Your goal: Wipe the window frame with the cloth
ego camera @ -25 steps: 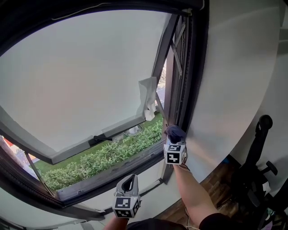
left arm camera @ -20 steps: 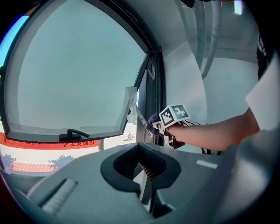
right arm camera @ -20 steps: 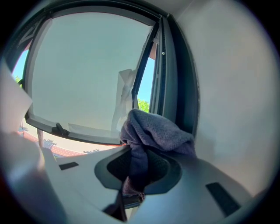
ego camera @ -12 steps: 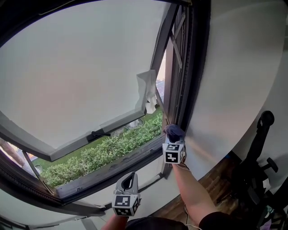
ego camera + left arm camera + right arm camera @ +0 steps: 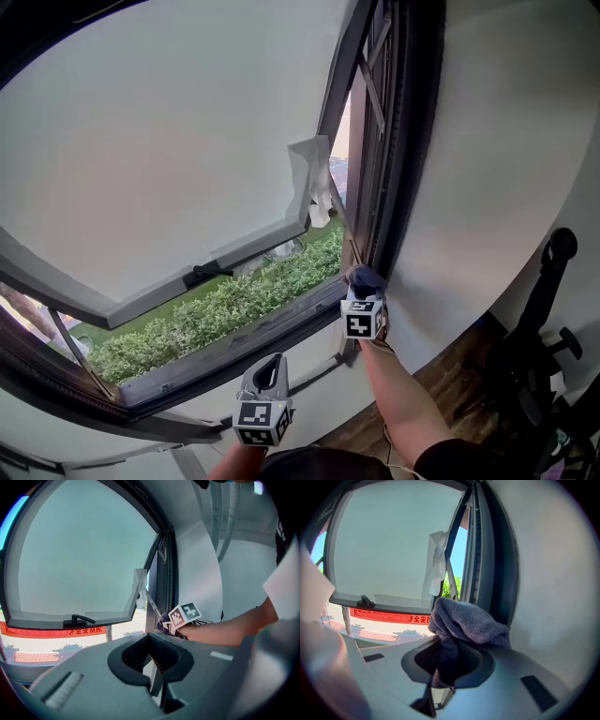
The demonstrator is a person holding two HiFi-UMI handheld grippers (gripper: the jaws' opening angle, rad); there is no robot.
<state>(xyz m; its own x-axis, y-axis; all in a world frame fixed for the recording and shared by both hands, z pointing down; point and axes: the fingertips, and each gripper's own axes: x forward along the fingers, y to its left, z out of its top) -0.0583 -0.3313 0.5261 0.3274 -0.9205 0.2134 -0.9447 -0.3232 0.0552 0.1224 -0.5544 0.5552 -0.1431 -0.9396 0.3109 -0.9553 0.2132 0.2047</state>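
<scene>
A grey-purple cloth [image 5: 466,623] is bunched in my right gripper [image 5: 362,278], whose jaws are shut on it. The cloth [image 5: 364,275] sits at the lower right corner of the dark window frame [image 5: 389,169], against or very close to the upright. My left gripper [image 5: 266,373] hangs lower and to the left, below the sill, jaws shut with nothing between them. In the left gripper view the right gripper's marker cube [image 5: 185,615] and the cloth [image 5: 164,619] show beside the frame [image 5: 168,573].
The window sash [image 5: 169,150] swings outward, with a black handle [image 5: 204,274] on its bottom rail and a white paper scrap [image 5: 311,178] hanging at its corner. A green hedge [image 5: 206,319] lies outside. White wall [image 5: 506,159] is at the right, black equipment [image 5: 539,356] beyond.
The right gripper with the cloth has stayed at the frame's lower right corner, shifting only slightly. The left gripper has barely moved. The view tilted a little.
</scene>
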